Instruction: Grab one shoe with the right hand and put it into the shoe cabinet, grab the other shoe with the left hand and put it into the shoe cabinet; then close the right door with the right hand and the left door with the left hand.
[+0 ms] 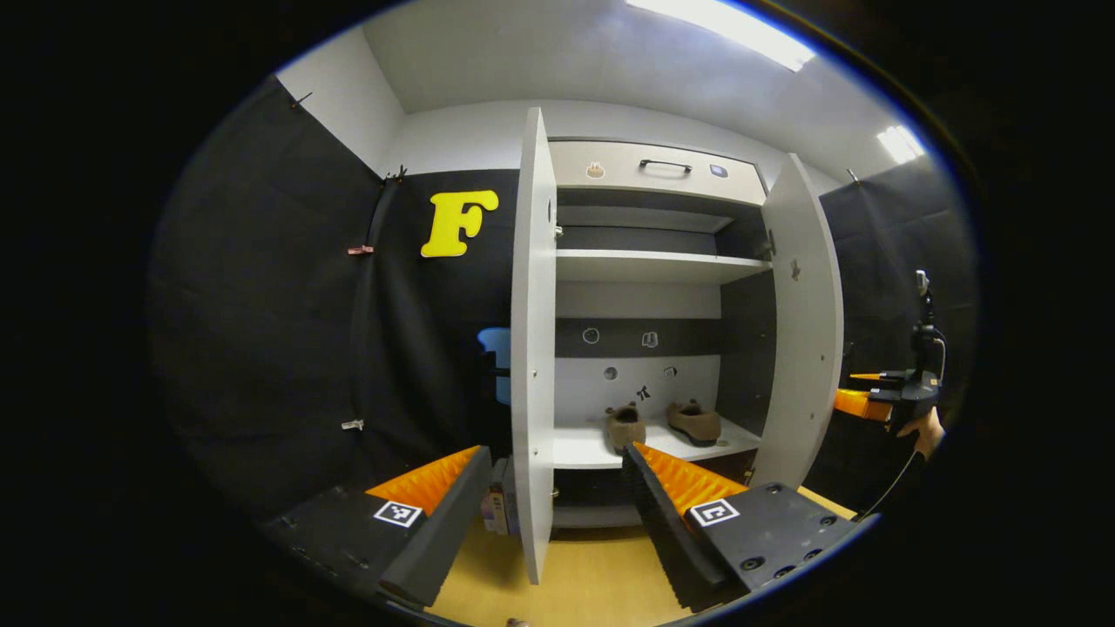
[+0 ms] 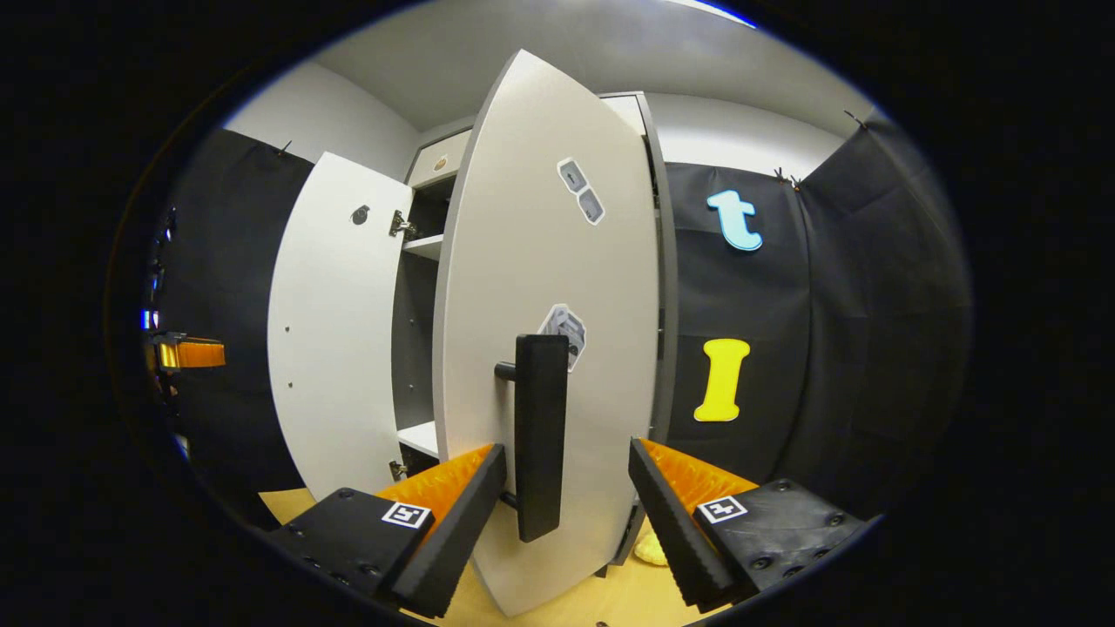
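While both doors stand open, the cabinet (image 1: pixel 649 165) holds two shoes: one (image 1: pixel 625 427) and another (image 1: pixel 694 421), side by side on the lower shelf (image 1: pixel 584 448). Left gripper (image 1: pixel 555 488): jaws spread, empty, facing the left door's (image 1: pixel 533 348) edge. Right gripper (image 2: pixel 566 492): jaws spread either side of the right door's (image 2: pixel 540 261) black handle (image 2: pixel 540 435), not touching.

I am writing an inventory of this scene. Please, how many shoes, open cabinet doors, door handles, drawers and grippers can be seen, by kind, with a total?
Shoes: 2, one beside the other on the lower shelf
Open cabinet doors: 2, left, right
Door handles: 1
Drawers: 1
Grippers: 2, left, right
Total: 8
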